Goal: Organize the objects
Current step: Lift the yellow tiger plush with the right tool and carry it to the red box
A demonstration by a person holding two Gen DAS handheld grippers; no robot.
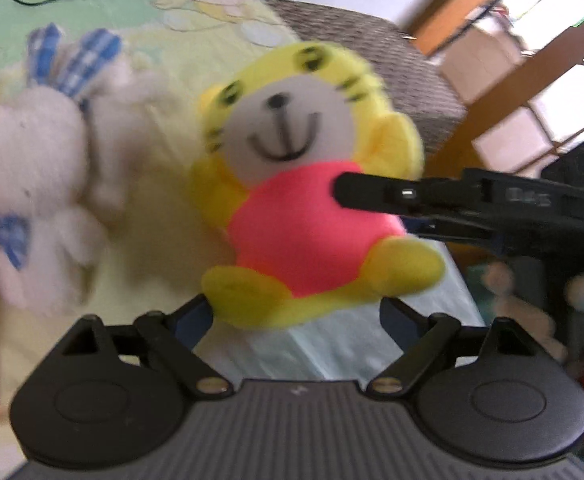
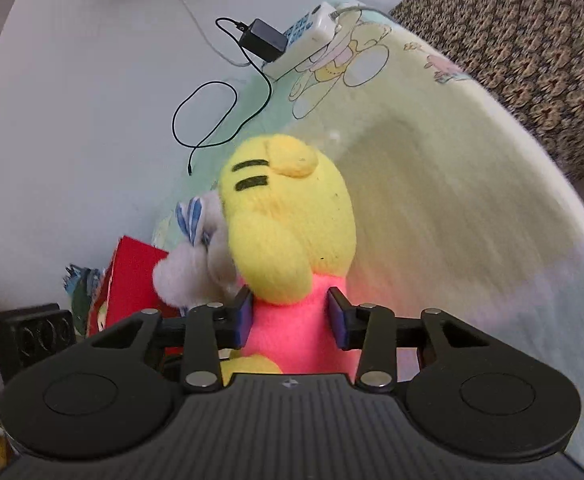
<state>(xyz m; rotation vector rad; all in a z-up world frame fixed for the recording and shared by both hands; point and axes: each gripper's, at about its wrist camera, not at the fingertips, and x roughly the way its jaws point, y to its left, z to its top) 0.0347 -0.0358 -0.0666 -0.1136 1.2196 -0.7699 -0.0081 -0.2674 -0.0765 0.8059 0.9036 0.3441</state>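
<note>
The right gripper (image 2: 290, 314) jaws clamp the pink torso of the soft yellow plush tiger (image 1: 311, 184), light and compressible, near the bed's front edge. The left gripper (image 1: 295, 312) jaws stand open. Beyond lies a white plush rabbit (image 1: 40, 184).

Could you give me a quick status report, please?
Right gripper shut on yellow tiger plush. Left gripper open beneath it. White bunny plush beside.

Right gripper (image 2: 290, 314) pads on yellow tiger plush (image 2: 288, 236) — pink torso.
</note>
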